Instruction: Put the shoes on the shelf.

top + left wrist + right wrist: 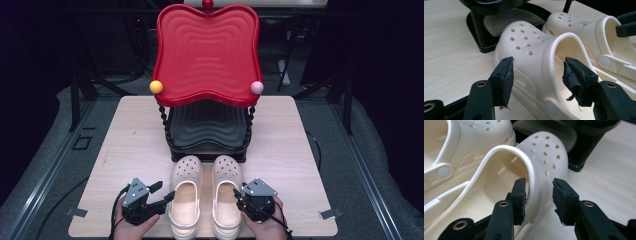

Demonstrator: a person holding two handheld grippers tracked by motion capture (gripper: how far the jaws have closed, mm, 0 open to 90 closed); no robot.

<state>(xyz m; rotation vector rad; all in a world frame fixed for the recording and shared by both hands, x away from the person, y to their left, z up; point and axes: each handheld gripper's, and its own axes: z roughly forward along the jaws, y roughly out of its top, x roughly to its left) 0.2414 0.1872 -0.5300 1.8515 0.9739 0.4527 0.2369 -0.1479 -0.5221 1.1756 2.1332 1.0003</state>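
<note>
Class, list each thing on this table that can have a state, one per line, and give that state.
Left clog: upright on the table, side wall between the open left claw jaws.
Right clog: upright, side wall between the open right claw jaws.
Red tray: empty.
Black tray: empty.

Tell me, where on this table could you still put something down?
Bare wood lies on the table left of the two-tier rack, and again right of it. The front middle is crowded: both clogs, with the left gripper and right gripper straddling their sides.
</note>
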